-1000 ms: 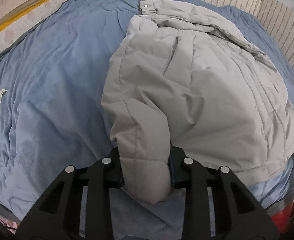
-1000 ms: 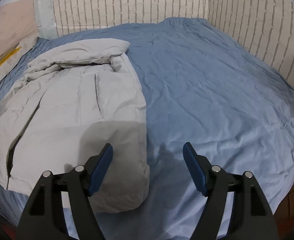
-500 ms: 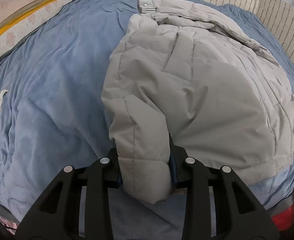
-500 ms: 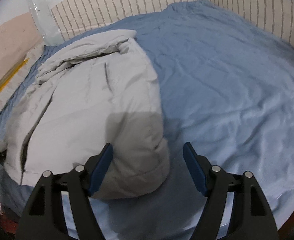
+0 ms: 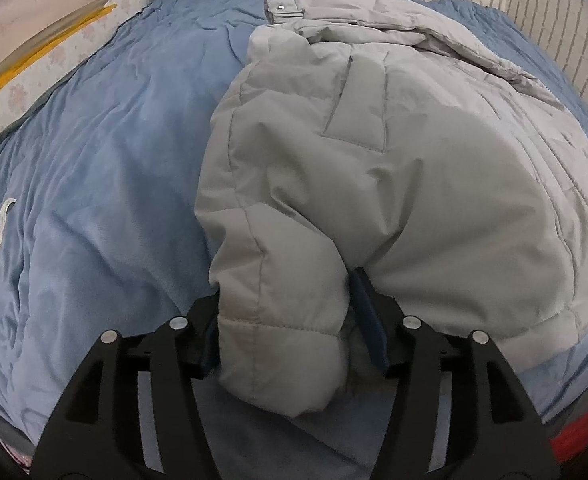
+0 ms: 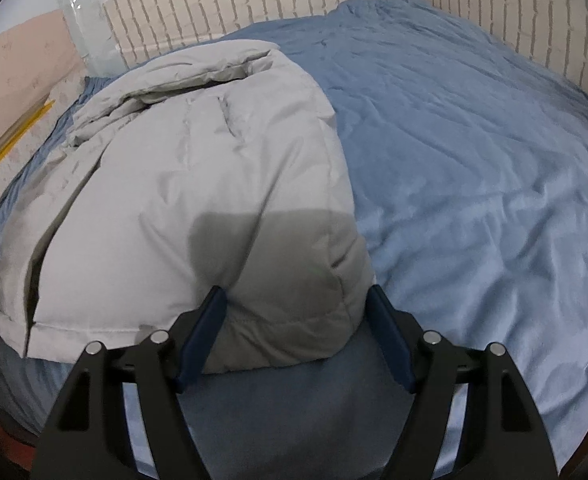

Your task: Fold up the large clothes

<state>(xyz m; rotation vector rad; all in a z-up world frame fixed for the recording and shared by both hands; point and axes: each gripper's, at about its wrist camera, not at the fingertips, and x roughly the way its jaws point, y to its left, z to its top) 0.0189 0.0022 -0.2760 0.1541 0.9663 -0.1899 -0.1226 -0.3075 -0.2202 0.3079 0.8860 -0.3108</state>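
My right gripper has advanced, open, to straddle the jacket's near right corner; left gripper stays clamped on the sleeve, readying a two-point lift.

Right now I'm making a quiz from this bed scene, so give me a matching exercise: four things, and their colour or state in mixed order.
Things:
1. jacket
2. blanket
3. left tongs
4. right tongs

States:
a. blue, wrinkled
b. grey, puffy
c. straddling the jacket's hem corner, not clamped
d. around the jacket's sleeve cuff

Pairs: 1-b, 2-a, 3-d, 4-c
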